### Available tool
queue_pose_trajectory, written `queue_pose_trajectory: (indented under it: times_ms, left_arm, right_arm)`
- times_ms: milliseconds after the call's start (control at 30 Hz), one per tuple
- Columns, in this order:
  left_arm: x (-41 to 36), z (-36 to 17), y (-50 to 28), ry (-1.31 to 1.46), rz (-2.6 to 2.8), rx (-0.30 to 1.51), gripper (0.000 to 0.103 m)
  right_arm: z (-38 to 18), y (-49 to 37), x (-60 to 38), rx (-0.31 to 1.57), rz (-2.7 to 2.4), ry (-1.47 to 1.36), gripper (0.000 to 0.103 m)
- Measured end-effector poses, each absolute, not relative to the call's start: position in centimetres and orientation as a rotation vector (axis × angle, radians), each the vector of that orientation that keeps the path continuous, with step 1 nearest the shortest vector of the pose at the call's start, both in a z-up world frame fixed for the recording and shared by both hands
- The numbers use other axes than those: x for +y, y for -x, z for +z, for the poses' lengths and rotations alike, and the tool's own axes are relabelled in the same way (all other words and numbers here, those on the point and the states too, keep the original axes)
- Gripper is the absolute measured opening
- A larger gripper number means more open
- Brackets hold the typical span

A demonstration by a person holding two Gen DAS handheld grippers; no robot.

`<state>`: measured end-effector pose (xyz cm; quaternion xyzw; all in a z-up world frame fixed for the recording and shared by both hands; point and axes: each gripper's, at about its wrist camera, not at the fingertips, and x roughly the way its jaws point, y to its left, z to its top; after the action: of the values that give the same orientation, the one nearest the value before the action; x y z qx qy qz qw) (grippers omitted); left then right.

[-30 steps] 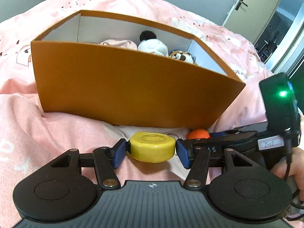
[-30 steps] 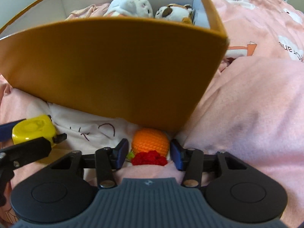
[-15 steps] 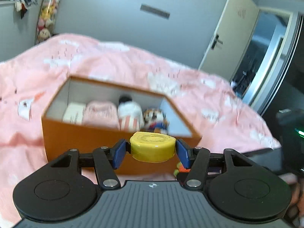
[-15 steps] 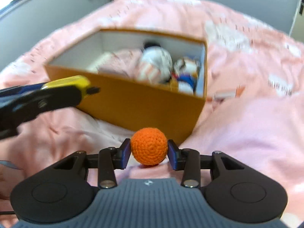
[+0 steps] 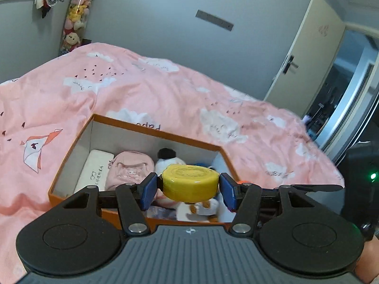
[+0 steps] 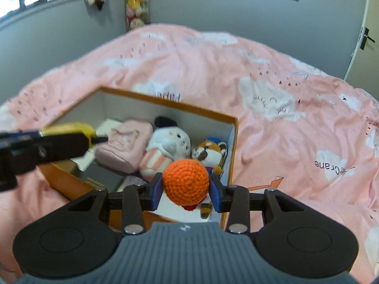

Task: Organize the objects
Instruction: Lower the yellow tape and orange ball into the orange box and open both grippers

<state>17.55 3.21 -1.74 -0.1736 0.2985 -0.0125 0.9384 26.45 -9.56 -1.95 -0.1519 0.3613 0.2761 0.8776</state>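
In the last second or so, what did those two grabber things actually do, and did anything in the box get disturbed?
Both rose from the bedspread beside the orange box and now look down into it. The left gripper lifted the yellow tape measure; the right gripper lifted the orange crochet ball, its red part now hidden beneath. Neither grip was released. The box, pink pouch and plush toys stayed put.

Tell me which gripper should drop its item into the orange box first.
Probably right: the right gripper holds the orange crochet ball above bare floor in the orange box; the left gripper's yellow tape measure hangs over packed plush toys.
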Motion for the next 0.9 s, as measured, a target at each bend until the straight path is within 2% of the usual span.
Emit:
queue_pose_trajectory:
  times_ms: [300, 467, 533, 600, 900]
  left_arm:
    - [2.5, -4.6, -20.8, 0.353, -0.043, 0.718, 0.065]
    - [2.4, -5.8, -21.7, 0.354, -0.039, 0.766, 0.065]
    - [2.4, -6.2, -22.0, 0.352, -0.038, 0.786, 0.065]
    - [2.4, -6.7, -22.2, 0.357, -0.040, 0.804, 0.065]
    - [1.6, -7.3, -22.8, 0.306, -0.049, 0.829, 0.066]
  right_arm:
    - [-4.8, -27.5, -10.1, 0.830, 0.557, 0.360, 0.044]
    - [-4.4, -26.8, -10.5, 0.775, 0.556, 0.377, 0.050]
    - [-4.0, -26.1, -10.5, 0.729, 0.546, 0.392, 0.064]
    - [-3.8, -25.5, -10.4, 0.679, 0.511, 0.434, 0.069]
    - [-4.0, -25.2, -11.1, 0.683, 0.462, 0.427, 0.073]
